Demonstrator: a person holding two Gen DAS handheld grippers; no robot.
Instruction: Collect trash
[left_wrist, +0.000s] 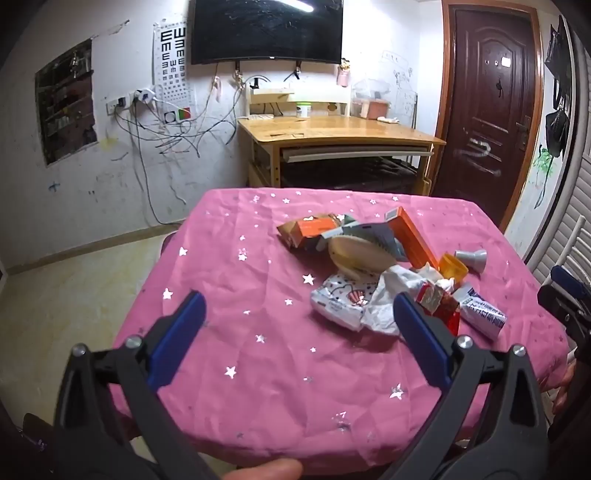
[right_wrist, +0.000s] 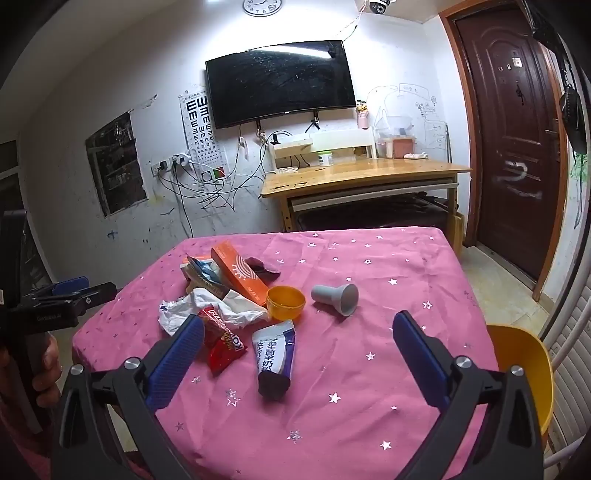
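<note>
Here, left gripper (left_wrist: 299, 306) hovers level over pink starred tablecloth (left_wrist: 240, 332), jaws wide, empty. Right gripper (right_wrist: 298, 328) likewise wide, empty, above tablecloth. Trash pile (right_wrist: 225, 295) ahead, mid-table, untouched.

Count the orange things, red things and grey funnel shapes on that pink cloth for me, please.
orange: 3, the long box, short box and cup
red wrapper: 1
grey funnel: 1
Total: 5

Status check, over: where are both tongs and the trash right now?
Left tongs open, empty. Right tongs open, empty. Pile of crumpled wrappers and orange boxes untouched on pink starred tablecloth. Yellow plastic bin at table edge. Nothing blocking.
</note>
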